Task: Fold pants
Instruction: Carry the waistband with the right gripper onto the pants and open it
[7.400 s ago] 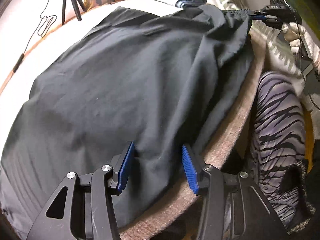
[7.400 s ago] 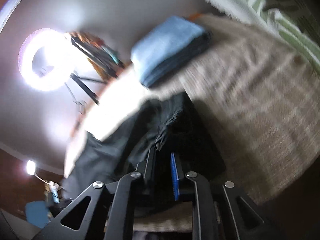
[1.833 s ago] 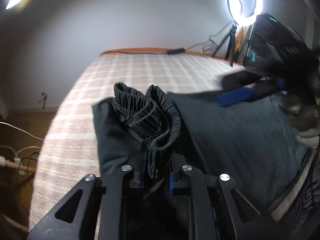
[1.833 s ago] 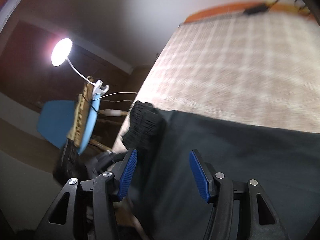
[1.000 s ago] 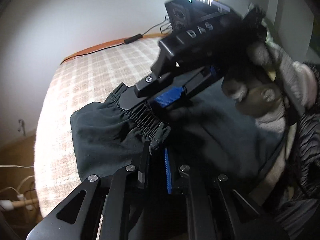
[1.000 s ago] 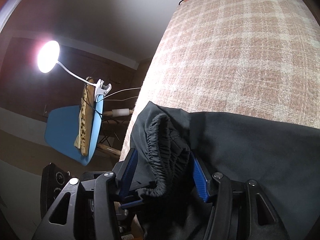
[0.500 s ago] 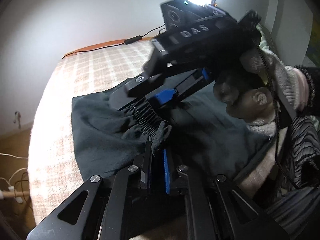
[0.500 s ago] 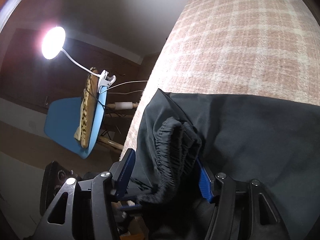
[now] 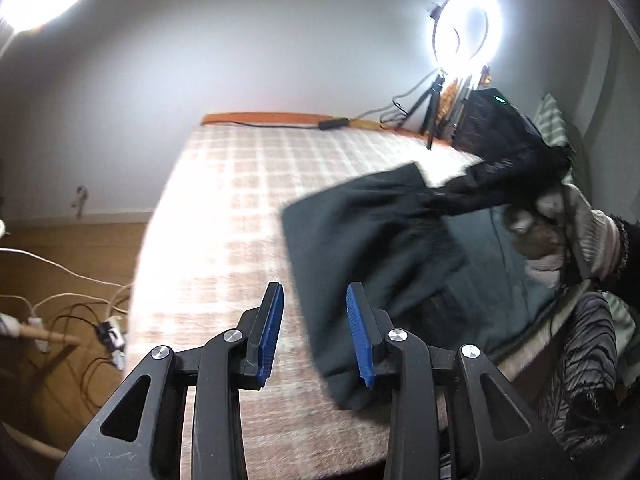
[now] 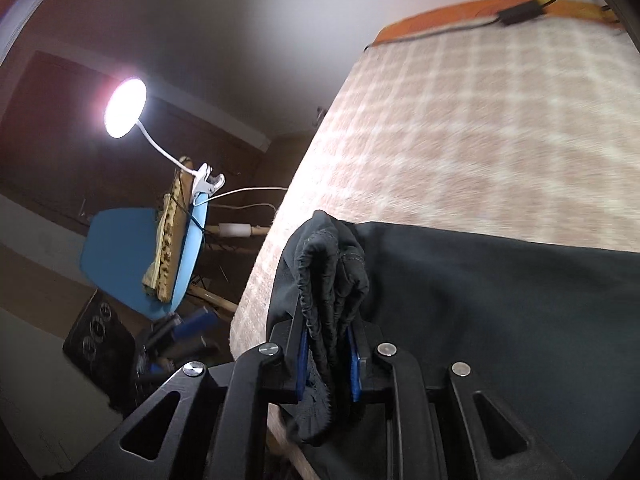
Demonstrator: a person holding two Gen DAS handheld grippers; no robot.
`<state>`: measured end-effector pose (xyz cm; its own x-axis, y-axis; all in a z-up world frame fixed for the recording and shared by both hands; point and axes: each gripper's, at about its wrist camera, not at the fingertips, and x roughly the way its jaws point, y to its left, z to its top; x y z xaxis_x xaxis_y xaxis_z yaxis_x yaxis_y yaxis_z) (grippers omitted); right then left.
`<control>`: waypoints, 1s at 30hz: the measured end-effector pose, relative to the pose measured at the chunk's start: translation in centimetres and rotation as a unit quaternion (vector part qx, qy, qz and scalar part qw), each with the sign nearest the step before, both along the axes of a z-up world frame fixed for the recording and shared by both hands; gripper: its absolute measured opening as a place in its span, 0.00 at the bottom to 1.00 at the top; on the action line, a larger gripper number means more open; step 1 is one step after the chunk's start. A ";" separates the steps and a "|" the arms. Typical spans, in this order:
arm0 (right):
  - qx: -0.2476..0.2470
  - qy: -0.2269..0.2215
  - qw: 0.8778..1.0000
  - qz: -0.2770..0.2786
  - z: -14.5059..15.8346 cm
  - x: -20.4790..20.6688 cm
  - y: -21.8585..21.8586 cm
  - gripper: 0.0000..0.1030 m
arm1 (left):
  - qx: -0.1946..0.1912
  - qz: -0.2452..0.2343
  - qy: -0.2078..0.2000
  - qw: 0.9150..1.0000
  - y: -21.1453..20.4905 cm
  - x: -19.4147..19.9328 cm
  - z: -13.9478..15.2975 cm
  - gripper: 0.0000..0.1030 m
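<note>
The dark pants (image 9: 372,240) lie on the checked blanket (image 9: 240,208), with one end lifted at the right. My left gripper (image 9: 316,334) hovers above the pants' near edge. Its jaws are opening and the pads press on nothing; fabric only shows below the gap. In the right wrist view my right gripper (image 10: 328,352) is closing, and its blue pads pinch the bunched elastic waistband (image 10: 332,276). The rest of the pants (image 10: 500,304) spreads off to the right. The right gripper (image 9: 480,196) shows blurred in the left wrist view, held by a gloved hand (image 9: 540,232).
A ring light (image 9: 466,36) on a tripod and a black box (image 9: 492,120) stand at the bed's far right. A cable with an adapter (image 9: 332,123) runs along the far edge. Loose cables (image 9: 80,312) lie on the floor. A blue chair (image 10: 132,256) carries a clip lamp (image 10: 126,108). A zebra-striped leg (image 9: 580,360) is at the right.
My left gripper has let go of the waistband, opened and pulled up and away. My right gripper has closed on the gathered waistband and lifted it.
</note>
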<state>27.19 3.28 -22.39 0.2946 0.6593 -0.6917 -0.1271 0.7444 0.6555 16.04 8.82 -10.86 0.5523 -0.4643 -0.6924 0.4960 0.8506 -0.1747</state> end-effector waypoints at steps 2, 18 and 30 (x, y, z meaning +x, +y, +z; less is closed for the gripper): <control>-0.002 -0.003 1.000 -0.005 1.1 -0.9 -1.4 0.14 | 0.007 0.013 -0.006 1.000 0.3 0.7 0.9 0.30; -0.073 0.018 0.992 -0.102 5.8 -12.6 -20.0 0.14 | 0.004 -0.097 0.001 0.995 -13.6 1.3 4.9 0.30; -0.125 0.038 0.970 -0.204 7.9 -22.2 -34.9 0.14 | 0.014 -0.186 0.049 0.981 -25.5 -0.4 0.0 0.30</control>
